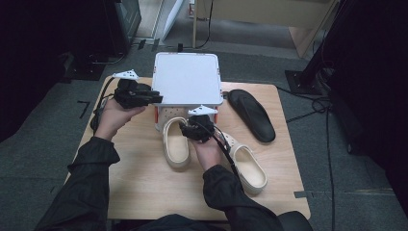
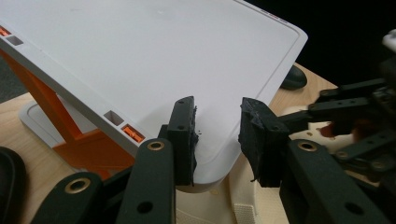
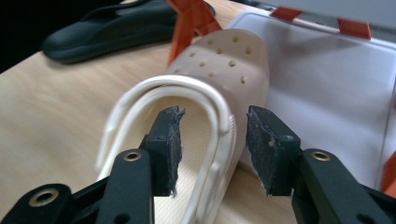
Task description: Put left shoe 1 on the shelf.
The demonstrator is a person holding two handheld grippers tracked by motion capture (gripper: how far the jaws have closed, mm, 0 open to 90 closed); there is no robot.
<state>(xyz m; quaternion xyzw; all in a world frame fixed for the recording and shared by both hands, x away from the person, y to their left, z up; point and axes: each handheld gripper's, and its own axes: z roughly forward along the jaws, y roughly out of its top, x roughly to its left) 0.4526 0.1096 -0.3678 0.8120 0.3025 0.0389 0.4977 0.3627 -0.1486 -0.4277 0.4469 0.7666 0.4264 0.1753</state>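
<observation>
Mid-frame in high view: white box lid (image 1: 187, 77) propped up, its corner gripped between left gripper (image 2: 217, 135) fingers. Cream clog (image 3: 219, 88) lies on the desk (image 1: 144, 178), toe tucked under the lid. Right gripper (image 3: 212, 149) fingers stand apart astride the clog's heel rim, not pressing. Second clog (image 1: 250, 166) and black insole (image 1: 252, 114) to the right.

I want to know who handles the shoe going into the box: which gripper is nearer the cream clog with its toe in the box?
Right. The right gripper straddles the clog's heel rim; the left gripper is off at the white box lid's corner.
</observation>
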